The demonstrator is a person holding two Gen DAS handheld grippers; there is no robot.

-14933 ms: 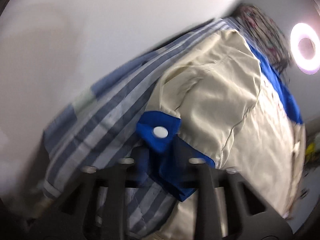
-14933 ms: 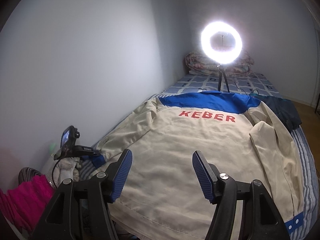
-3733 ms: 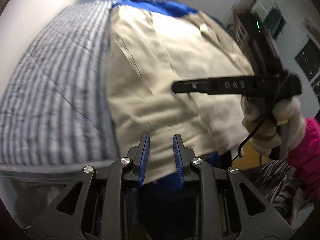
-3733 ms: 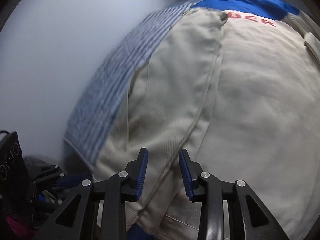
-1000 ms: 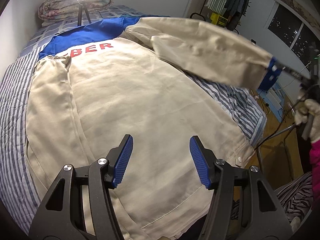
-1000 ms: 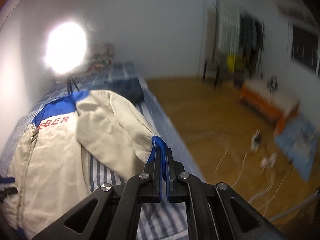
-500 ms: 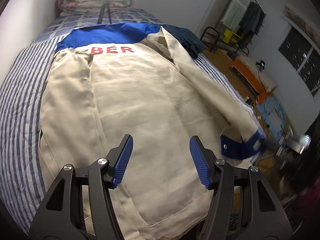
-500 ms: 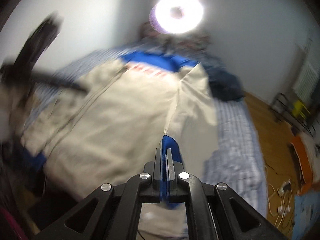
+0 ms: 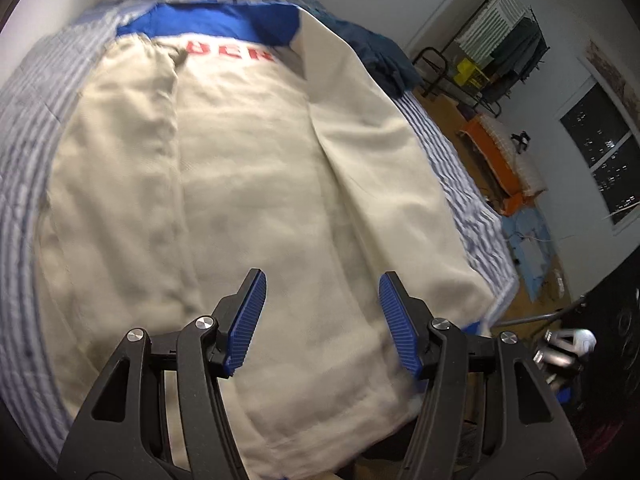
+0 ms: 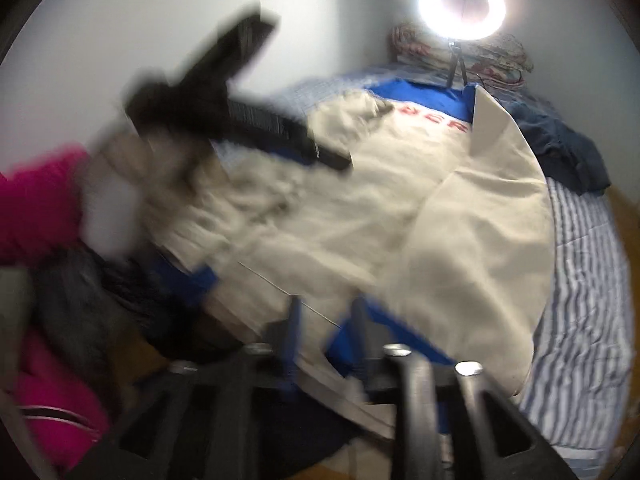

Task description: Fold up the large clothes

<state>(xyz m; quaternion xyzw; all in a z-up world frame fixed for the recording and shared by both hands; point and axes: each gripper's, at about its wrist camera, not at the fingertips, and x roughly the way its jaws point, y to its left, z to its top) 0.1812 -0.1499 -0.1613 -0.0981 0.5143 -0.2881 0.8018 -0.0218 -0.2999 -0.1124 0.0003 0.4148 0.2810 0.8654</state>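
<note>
A cream jacket [image 9: 260, 200] with a blue yoke and red letters lies back-up on the striped bed [image 9: 24, 128]. Both sleeves are folded inward: the left sleeve [image 9: 120, 160] along one side, the right sleeve [image 10: 480, 208] along the other. My left gripper [image 9: 322, 316] hovers open over the lower back of the jacket, nothing between its pads. The right gripper [image 10: 326, 320] sits blurred at the jacket's hem, its jaws opening. The blue cuff [image 10: 400, 344] lies by its right finger, and no pad presses on it.
A lit ring light [image 10: 462, 4] on a tripod stands at the bed's head before folded blankets [image 10: 500, 56]. A dark blue garment [image 10: 560, 148] lies beside the jacket. A gloved hand [image 10: 180, 184] and pink sleeve [image 10: 36, 208] hold the left gripper. A drying rack [image 9: 500, 12] stands across the wooden floor.
The right gripper swung the right sleeve across and laid it down on the jacket, then its jaws parted from the blue cuff. The left gripper sank a little and rolled.
</note>
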